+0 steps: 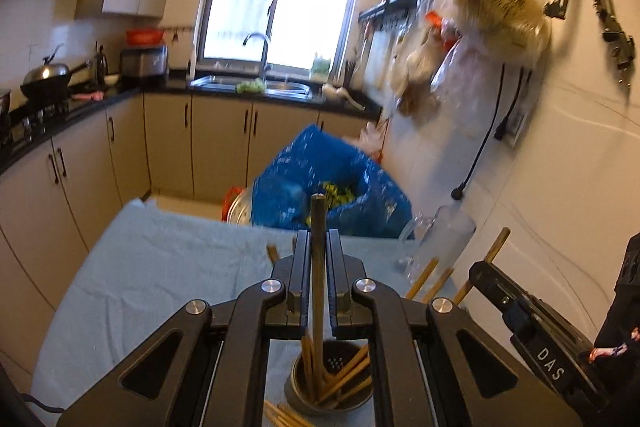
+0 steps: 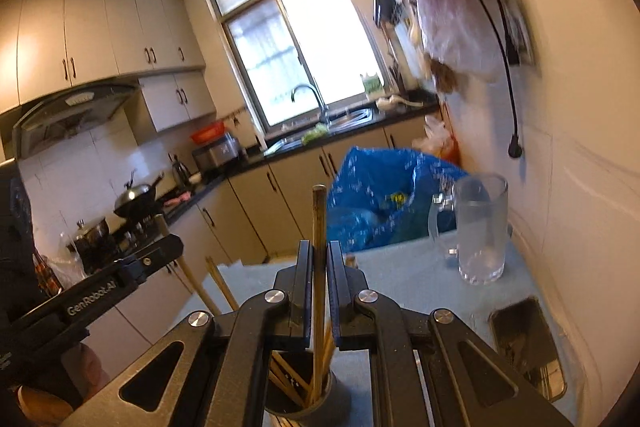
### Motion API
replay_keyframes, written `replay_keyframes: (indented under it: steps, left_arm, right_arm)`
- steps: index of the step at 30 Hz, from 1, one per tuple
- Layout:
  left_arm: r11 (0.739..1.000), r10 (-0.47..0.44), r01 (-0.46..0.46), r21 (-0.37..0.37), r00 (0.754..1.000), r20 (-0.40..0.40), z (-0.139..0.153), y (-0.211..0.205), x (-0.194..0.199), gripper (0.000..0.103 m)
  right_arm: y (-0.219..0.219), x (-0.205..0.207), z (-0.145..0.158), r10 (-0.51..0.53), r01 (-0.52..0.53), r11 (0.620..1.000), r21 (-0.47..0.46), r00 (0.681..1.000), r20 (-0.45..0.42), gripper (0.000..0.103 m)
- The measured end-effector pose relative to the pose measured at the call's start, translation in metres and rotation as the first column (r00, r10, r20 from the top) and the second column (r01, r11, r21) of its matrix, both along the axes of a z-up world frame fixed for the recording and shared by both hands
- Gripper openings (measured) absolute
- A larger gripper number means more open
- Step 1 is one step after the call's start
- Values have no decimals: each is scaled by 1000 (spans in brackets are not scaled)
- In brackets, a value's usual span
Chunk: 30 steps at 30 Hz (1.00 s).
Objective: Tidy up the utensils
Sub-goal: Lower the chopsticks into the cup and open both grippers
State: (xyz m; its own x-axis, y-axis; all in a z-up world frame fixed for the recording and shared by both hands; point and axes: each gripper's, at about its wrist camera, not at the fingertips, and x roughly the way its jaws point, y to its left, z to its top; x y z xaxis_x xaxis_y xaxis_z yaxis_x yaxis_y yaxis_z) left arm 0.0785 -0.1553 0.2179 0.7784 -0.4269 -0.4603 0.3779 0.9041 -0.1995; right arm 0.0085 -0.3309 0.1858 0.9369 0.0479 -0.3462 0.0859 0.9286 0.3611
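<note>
My left gripper (image 1: 318, 247) is shut on an upright wooden chopstick (image 1: 318, 227) whose lower end reaches into a metal holder cup (image 1: 298, 385) with several chopsticks in it. My right gripper (image 2: 319, 259) is shut on another upright chopstick (image 2: 319, 219) over the same cup (image 2: 338, 397). Each gripper shows at the edge of the other's view, the right one (image 1: 532, 323) beside the left one (image 2: 100, 291). More chopsticks (image 1: 284, 417) lie on the cloth by the cup.
The table is covered with a light blue cloth (image 1: 140, 267). A glass mug (image 2: 480, 231) stands at the back right, near a dark metal tray (image 2: 528, 347). A blue bag (image 1: 332, 183) sits behind the table. A white wall is close on the right.
</note>
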Motion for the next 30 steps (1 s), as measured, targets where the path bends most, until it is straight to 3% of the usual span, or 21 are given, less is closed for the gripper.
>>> replay_keyframes:
  steps: [3, 6, 7, 10, 12, 17, 21, 24, 27, 29, 30]
  left_arm:
    - [1000, 10, -10, -15, 1000, -25, -4, 5, 0, 8]
    - [1000, 14, -14, -10, 1000, -22, -1, 10, -4, 27]
    - [1000, 18, -18, -10, 1000, -13, 0, 13, -8, 37]
    - [1000, 24, -24, -9, 1000, 17, 8, 23, -24, 41]
    - [1000, 19, -19, -11, 1000, 23, 13, 31, -35, 45]
    - [999, 25, -24, -31, 999, 46, 20, 64, -72, 62]
    - [999, 46, -46, 10, 997, 60, 7, 90, -100, 74]
    - [992, 82, -83, 90, 996, 17, -21, 108, -114, 74]
    - [987, 112, -103, 123, 992, -65, -54, 126, -121, 74]
    - [984, 129, -113, 139, 985, -111, -77, 136, -125, 74]
    - [982, 135, -116, 149, 983, -127, -86, 140, -127, 74]
  right_arm:
    - [0, 3, -9, 11, -10, 1000, 11, 999, -33, 7]
    - [-3, 6, -16, 5, -3, 999, 32, 999, -53, 9]
    - [-4, 6, -18, 0, 2, 999, 39, 998, -59, 14]
    - [-7, 3, -16, -5, 8, 999, 42, 998, -61, 25]
    - [-7, -2, -12, -11, 13, 999, 31, 998, -55, 27]
    - [-8, -30, -3, -28, 28, 1000, 9, 999, -35, 42]
    - [1, -55, -18, 16, -18, 1000, -20, 996, -88, 44]
    - [19, -68, -50, 124, -132, 991, -29, 975, -187, 44]
    - [45, -78, -90, 235, -257, 966, -36, 926, -295, 42]
    - [58, -81, -117, 285, -317, 948, -29, 886, -364, 30]
    - [62, -82, -126, 299, -334, 942, -23, 872, -387, 29]
